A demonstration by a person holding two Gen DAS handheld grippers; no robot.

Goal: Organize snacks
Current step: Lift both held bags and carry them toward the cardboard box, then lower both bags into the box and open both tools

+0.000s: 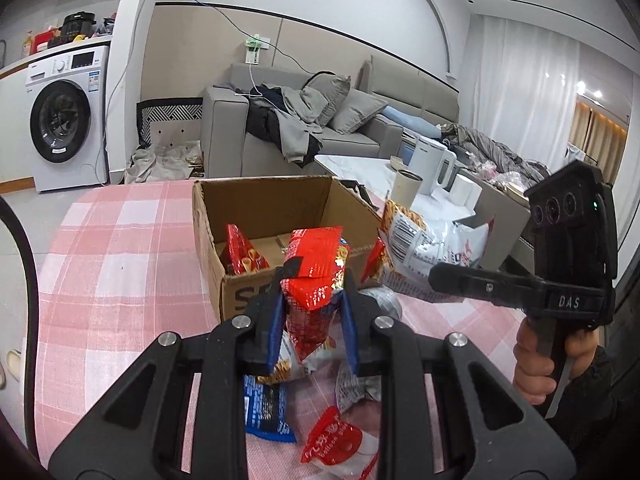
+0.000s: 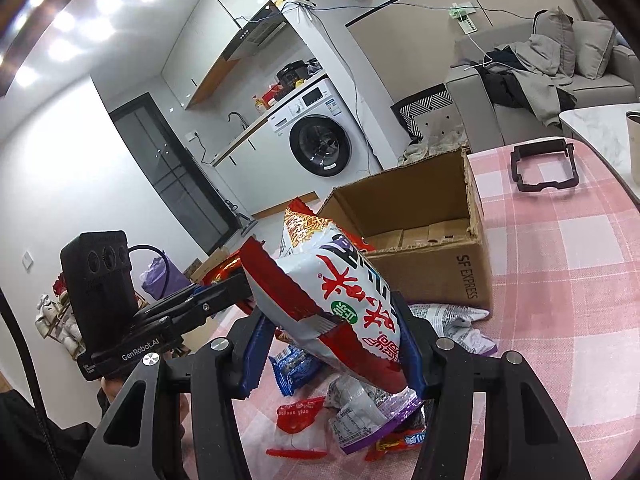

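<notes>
red snack packet (image 1: 316,276) clamped between left gripper (image 1: 312,304) jaws beside cardboard box (image 1: 240,296)

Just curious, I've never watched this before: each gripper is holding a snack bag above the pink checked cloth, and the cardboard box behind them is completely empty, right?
Not quite. The cardboard box is not empty: the left wrist view shows a red packet already standing inside it. The rest holds: the left gripper grips a red snack bag and the right gripper a white and red snack bag, above the pink checked cloth.
</notes>
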